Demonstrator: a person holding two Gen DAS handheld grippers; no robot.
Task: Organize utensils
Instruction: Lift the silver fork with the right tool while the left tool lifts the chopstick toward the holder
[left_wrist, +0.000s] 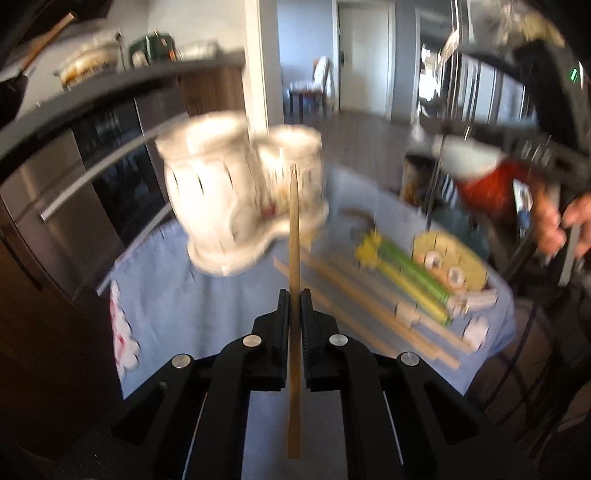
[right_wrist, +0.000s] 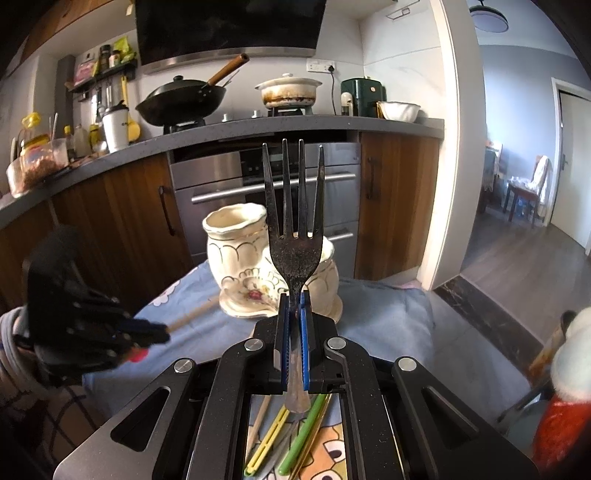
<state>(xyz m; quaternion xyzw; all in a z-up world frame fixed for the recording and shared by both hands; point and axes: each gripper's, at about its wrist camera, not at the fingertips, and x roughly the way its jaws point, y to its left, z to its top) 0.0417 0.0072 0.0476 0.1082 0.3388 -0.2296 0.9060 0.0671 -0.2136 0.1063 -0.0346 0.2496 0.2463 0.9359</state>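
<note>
The fork (right_wrist: 293, 236) clamped in the right claw (right_wrist: 294, 295) is dull, speckled metal. The chopstick (left_wrist: 294, 258) pinched in the left claw (left_wrist: 294, 295) is pale matt wood. Ahead of both, the holder (right_wrist: 251, 266) is glossy cream ceramic with gilt trim, on soft blue cloth (right_wrist: 388, 321).

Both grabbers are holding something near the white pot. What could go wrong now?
1. The chopstick is pinched thin in the left gripper and could twist or slip.
2. The fork, held by its handle in the right gripper, has heavy tines up top and might tip.
3. Both aim at the ceramic holder; the grippers might bump each other or knock it over.
</note>
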